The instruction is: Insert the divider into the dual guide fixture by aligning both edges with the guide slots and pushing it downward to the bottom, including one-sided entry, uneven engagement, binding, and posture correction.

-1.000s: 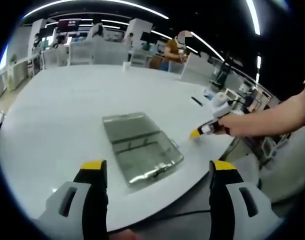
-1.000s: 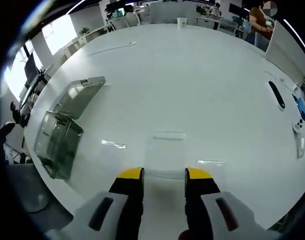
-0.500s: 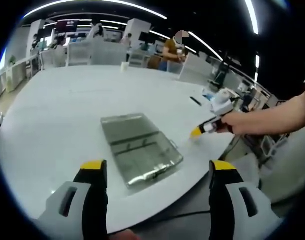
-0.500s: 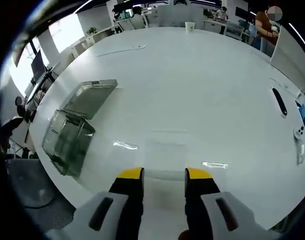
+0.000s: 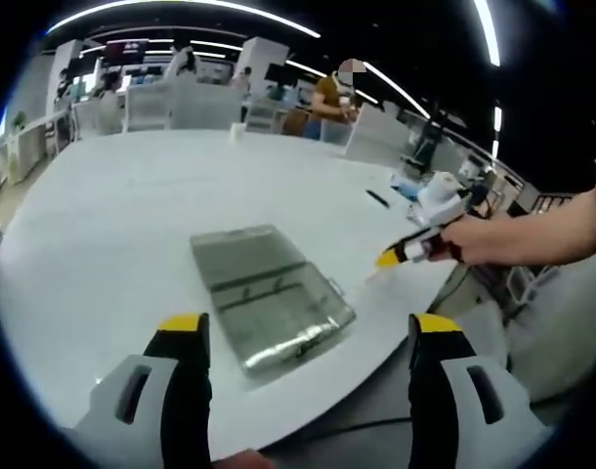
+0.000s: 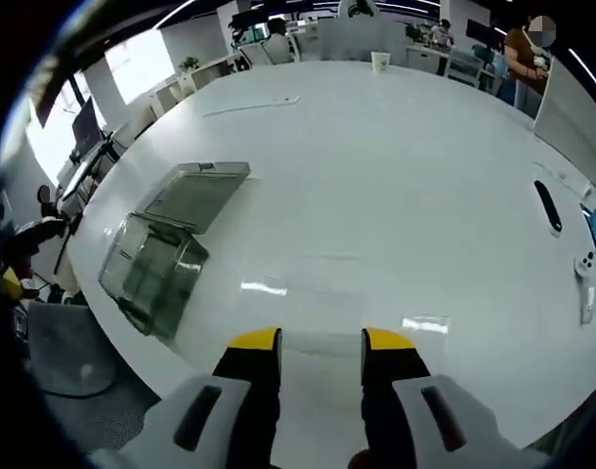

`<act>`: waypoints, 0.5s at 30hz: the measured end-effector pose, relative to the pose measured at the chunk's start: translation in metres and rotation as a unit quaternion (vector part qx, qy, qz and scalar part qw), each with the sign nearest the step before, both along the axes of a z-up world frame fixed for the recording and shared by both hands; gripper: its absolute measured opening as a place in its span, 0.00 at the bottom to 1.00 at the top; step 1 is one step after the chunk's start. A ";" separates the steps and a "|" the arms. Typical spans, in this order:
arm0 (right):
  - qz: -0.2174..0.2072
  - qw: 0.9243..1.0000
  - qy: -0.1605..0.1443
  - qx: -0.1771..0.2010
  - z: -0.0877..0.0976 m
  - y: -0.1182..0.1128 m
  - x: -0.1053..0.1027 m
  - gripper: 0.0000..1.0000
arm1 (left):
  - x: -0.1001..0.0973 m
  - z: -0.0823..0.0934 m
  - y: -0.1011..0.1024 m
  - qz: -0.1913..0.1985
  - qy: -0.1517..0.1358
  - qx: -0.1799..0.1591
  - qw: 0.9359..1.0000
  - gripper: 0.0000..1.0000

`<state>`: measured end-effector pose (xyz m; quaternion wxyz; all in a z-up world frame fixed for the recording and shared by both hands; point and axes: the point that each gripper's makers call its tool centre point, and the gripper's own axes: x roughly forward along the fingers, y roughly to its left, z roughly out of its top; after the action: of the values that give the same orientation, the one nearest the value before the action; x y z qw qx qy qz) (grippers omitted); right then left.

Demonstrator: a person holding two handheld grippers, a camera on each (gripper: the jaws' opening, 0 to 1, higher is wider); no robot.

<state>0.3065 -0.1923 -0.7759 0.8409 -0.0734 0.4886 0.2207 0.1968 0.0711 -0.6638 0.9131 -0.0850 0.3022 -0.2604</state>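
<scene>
One clear dual guide fixture sits near the edge of a white table. The divider, a clear sheet, is pinched in the right gripper; the left gripper hovers with jaws apart, holding nothing.

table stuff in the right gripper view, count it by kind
Clear fixture box: 1
Clear divider sheet: 1
Paper cup: 1
Black remote-like item: 1
White controller: 1
Total: 5
</scene>
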 end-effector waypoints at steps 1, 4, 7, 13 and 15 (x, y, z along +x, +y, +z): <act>0.003 1.000 -0.001 0.001 0.001 0.002 -0.001 0.27 | 0.001 0.000 -0.001 -0.001 0.000 -0.001 1.000 0.81; 0.008 1.000 -0.004 0.009 0.007 0.009 -0.005 0.27 | 0.004 0.002 -0.003 -0.003 -0.002 -0.003 1.000 0.81; 0.015 1.000 -0.010 0.015 0.013 0.015 -0.007 0.27 | 0.007 0.003 -0.005 -0.005 -0.003 -0.005 1.000 0.81; 0.031 0.999 -0.017 0.021 0.022 0.028 -0.011 0.27 | 0.011 0.004 -0.012 -0.013 -0.004 -0.011 1.000 0.79; 0.036 0.999 -0.019 0.025 0.026 0.032 -0.013 0.27 | 0.012 0.005 -0.014 -0.015 -0.004 -0.013 1.000 0.78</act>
<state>0.2932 -0.1599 -0.7500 0.8431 -0.0737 0.4642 0.2613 0.2092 0.0567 -0.6587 0.9093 -0.0917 0.2958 -0.2780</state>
